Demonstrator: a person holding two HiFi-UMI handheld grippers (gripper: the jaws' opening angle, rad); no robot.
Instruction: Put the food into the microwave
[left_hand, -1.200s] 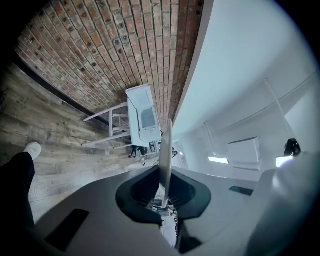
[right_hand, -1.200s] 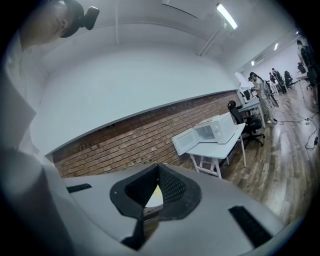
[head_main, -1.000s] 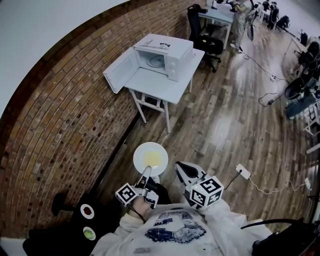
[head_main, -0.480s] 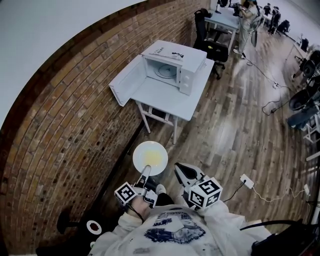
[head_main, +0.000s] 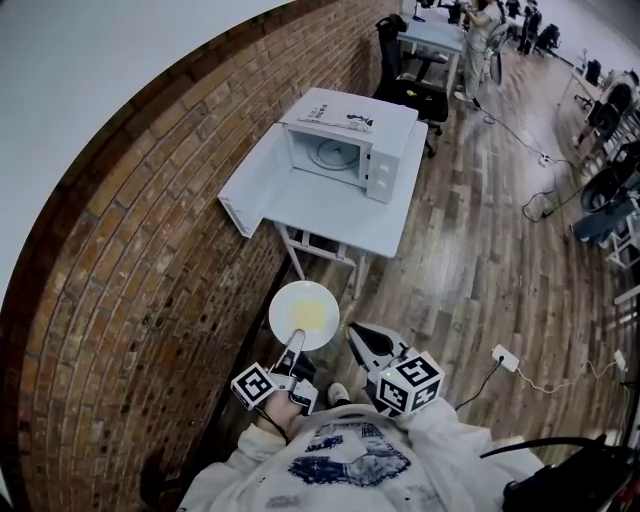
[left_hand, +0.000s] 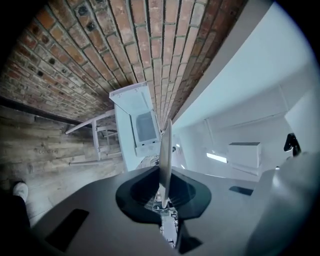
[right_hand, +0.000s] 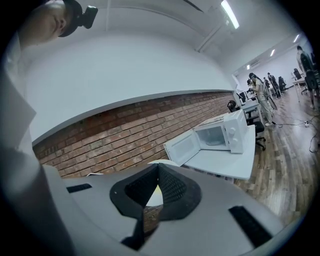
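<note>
A white plate (head_main: 303, 315) with yellow food on it is carried over the wooden floor. My left gripper (head_main: 296, 342) is shut on its near rim. In the left gripper view the plate (left_hand: 165, 150) shows edge-on, pinched between the jaws of the left gripper (left_hand: 162, 202). My right gripper (head_main: 356, 332) hangs just right of the plate, shut and holding nothing; its tips meet in the right gripper (right_hand: 157, 167) view. Ahead, the white microwave (head_main: 345, 145) stands on a white table (head_main: 330, 210), its door (head_main: 255, 185) swung open to the left and its cavity showing a glass turntable. The right gripper view shows the microwave (right_hand: 227, 132) too.
A brick wall (head_main: 150, 250) runs along the left, close to the table. Behind the table are a black office chair (head_main: 408, 85) and another desk (head_main: 435, 35), with people at the far end. A power strip (head_main: 505, 357) and cable lie on the floor at the right.
The table and microwave have drawn nearer and sit lower in the head view. The black stand with small bowls at the bottom left has dropped out of view. Both grippers keep their hold and spacing.
</note>
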